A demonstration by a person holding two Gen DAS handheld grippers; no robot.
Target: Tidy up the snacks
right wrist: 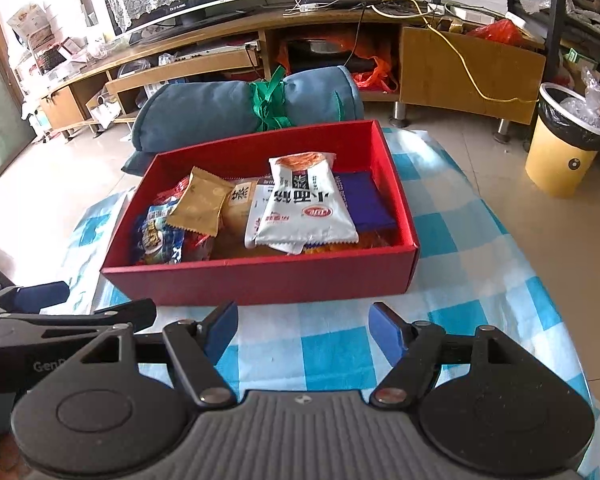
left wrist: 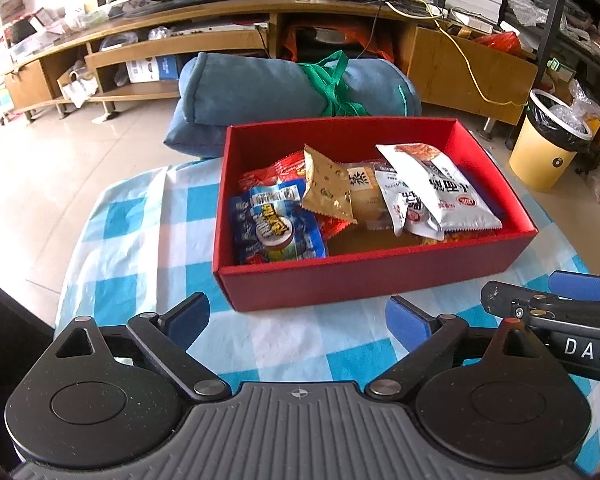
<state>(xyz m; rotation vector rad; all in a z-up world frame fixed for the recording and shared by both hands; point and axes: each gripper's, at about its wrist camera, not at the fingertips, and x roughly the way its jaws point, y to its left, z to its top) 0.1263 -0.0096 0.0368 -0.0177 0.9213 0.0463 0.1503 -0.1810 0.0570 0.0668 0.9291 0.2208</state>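
The left claw (left wrist: 298, 322) and right claw (right wrist: 303, 330) are both spread wide and hold nothing, just before the red box (left wrist: 380, 276) of snacks (left wrist: 436, 190).

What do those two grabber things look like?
Each gripper, left and right, is matte black with two hinged arms, silver rivets and blue pads on the jaws. Round black discs flank a ribbed grey centre bearing a small compass-like mark. White lettering runs along their sides.
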